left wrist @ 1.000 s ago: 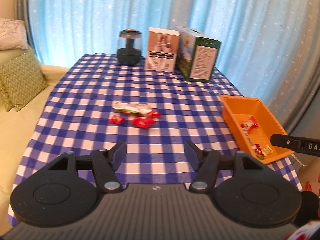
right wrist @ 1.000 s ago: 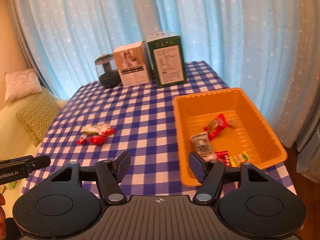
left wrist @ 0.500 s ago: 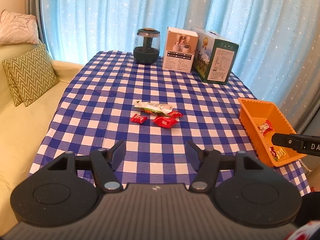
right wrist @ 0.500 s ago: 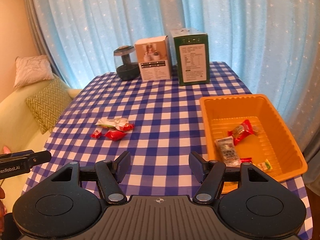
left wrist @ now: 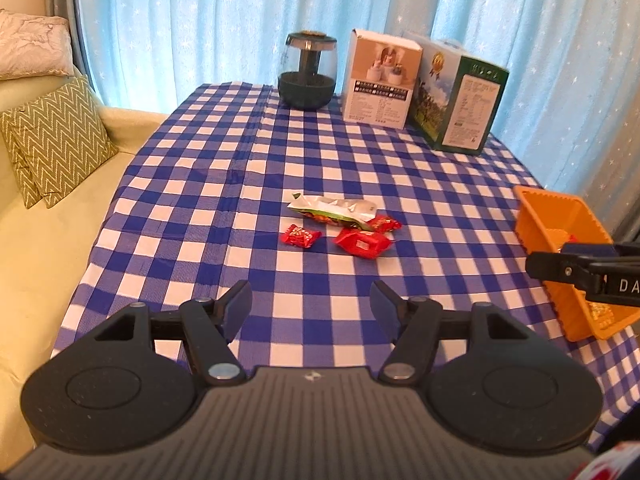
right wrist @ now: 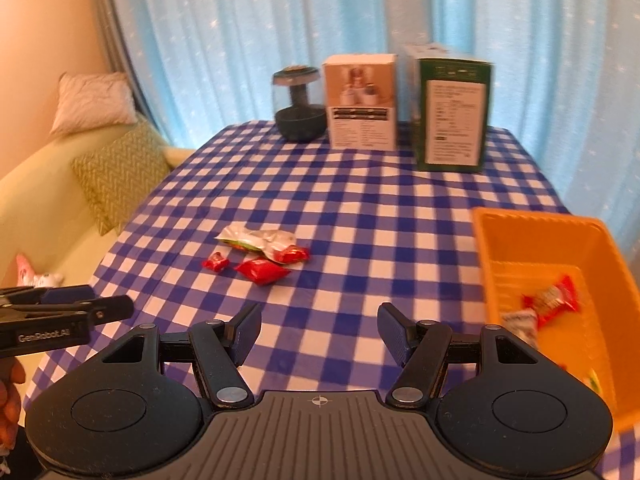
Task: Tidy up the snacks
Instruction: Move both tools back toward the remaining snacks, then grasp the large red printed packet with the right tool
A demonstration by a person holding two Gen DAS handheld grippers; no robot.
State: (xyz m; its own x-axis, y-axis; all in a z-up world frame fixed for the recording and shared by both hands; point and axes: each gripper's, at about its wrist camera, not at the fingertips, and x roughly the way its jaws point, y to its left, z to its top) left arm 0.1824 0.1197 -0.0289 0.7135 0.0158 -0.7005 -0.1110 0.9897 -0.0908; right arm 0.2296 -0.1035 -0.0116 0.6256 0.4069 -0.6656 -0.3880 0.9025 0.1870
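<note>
- Left gripper (left wrist: 311, 300): jaws apart, nothing between them, above the near part of the table; bare checked cloth under it.
- Right gripper (right wrist: 319, 330): jaws apart, empty, also over the near cloth; the right wrist view is motion-blurred.
- Loose snacks sit mid-table, well clear of every edge: 1 silver-green packet (left wrist: 334, 210), with 3 red candies just in front — small one (left wrist: 302, 236) on the left, large one (left wrist: 362, 243), and a third (left wrist: 386, 224) touching the packet's right end.
- Open cloth all round the cluster; clear strip between it and both grippers.
- Orange bin (right wrist: 560, 240) at the right edge of the table, well apart from the cluster. It holds a red-wrapped snack (right wrist: 554, 300) and a pale packet (right wrist: 520, 322); further bits at its near end are too blurred to name.
- In the left wrist view, the right gripper's finger crosses in front of the bin.
- Back edge: dark round jar (left wrist: 307, 72), white box (left wrist: 380, 78), green box (left wrist: 460, 100) in a row, upright, close together.
- Table (left wrist: 192, 200): blue-white gingham cloth, faint fold creases on the left half.
- Room: light-blue starred curtain (left wrist: 200, 20) behind; yellow-green sofa (left wrist: 36, 248) along the left edge, with a chevron cushion (left wrist: 52, 140) and a pale pillow (left wrist: 32, 44).
</note>
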